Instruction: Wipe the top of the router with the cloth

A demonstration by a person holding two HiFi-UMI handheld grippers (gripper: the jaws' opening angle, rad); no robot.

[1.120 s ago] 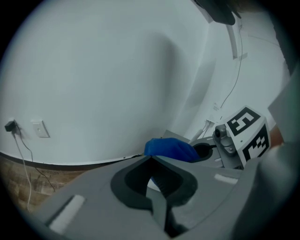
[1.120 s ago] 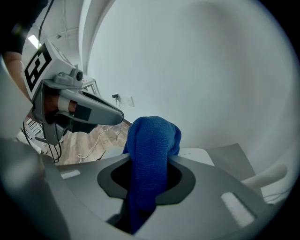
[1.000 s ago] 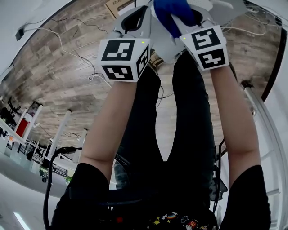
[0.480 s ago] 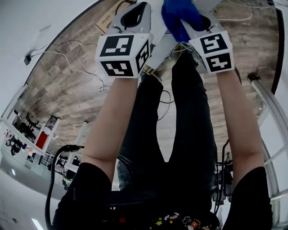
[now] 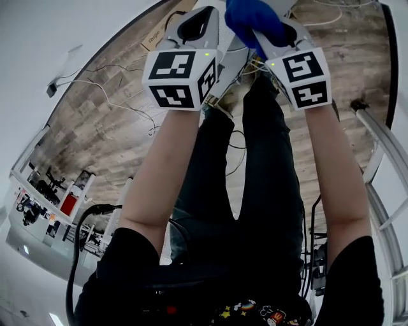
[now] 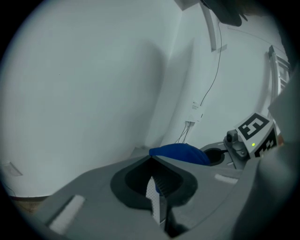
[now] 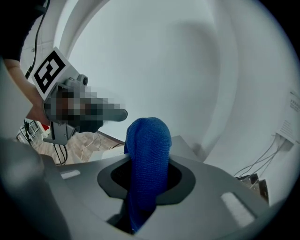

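Observation:
Both grippers are held up close together in front of the head camera. My right gripper (image 5: 268,19) is shut on a blue cloth (image 5: 252,16), which bulges out of its jaws (image 7: 147,159). My left gripper (image 5: 207,13) is shut with nothing in it; in its own view the jaws meet at a point (image 6: 152,159), with the blue cloth (image 6: 180,153) just beyond. A pale flat slab (image 5: 228,63) with thin wires shows between the grippers; I cannot tell whether it is the router.
Below are the person's dark trousers (image 5: 255,191) and a wood-pattern floor (image 5: 108,134) with loose cables (image 5: 127,105). A white frame (image 5: 382,146) runs along the right. Both gripper views face a plain white wall (image 6: 93,70) with hanging cables (image 6: 194,112).
The two grippers have stayed side by side and drifted slightly, with the cloth still held. The head view has swung, so more white wall shows at the left.

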